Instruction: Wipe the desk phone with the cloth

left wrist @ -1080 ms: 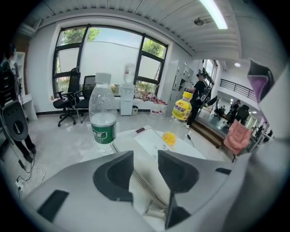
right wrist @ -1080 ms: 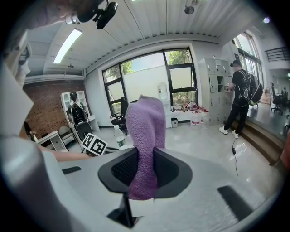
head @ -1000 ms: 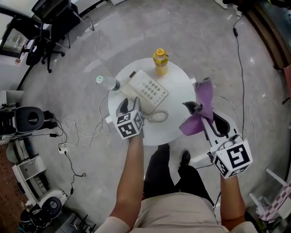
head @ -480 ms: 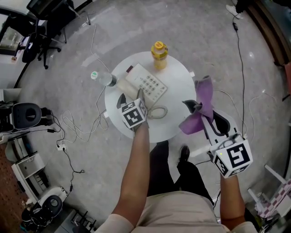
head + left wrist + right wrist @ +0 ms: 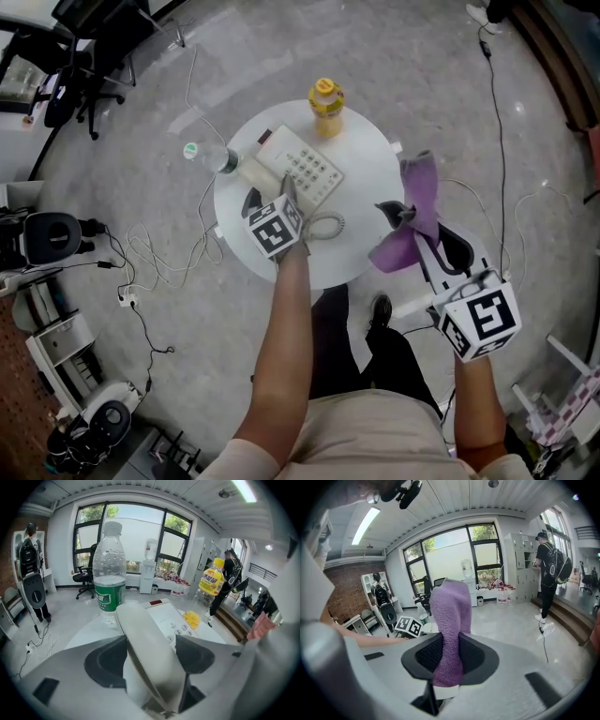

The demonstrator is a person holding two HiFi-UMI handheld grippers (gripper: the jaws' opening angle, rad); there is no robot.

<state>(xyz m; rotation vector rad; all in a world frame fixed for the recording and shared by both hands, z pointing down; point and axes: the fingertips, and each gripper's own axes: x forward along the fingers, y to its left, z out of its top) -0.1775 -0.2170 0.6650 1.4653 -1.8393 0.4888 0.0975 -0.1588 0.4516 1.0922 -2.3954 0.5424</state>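
While the phone (image 5: 302, 172) sits on the round white table (image 5: 367, 173), we see both grippers held low at the table's near side. The left gripper (image 5: 270, 199) points steeply down at the phone's left side, where the handset (image 5: 146, 644) lies lengthwise. Its jaws have just been opening and now stand wide, one on each side of the handset. The handset runs between the pads, and we see dark pad face bare on the left, so nothing is clamped. To the right of the handset we see the keypad. A water bottle (image 5: 208, 159) stands just left of the phone, and a yellow bottle (image 5: 325, 105) stands at the table's far edge. The coiled cord (image 5: 324, 228) curls on the table beside the left gripper. The right gripper (image 5: 403, 217) hangs at the table's right edge, apart from the phone. Its jaws are clenched on the purple cloth (image 5: 420, 192), which sticks up past the fingertips and droops below them. Loose cables (image 5: 155, 262) trail over the grey floor (image 5: 422, 75) to the left.
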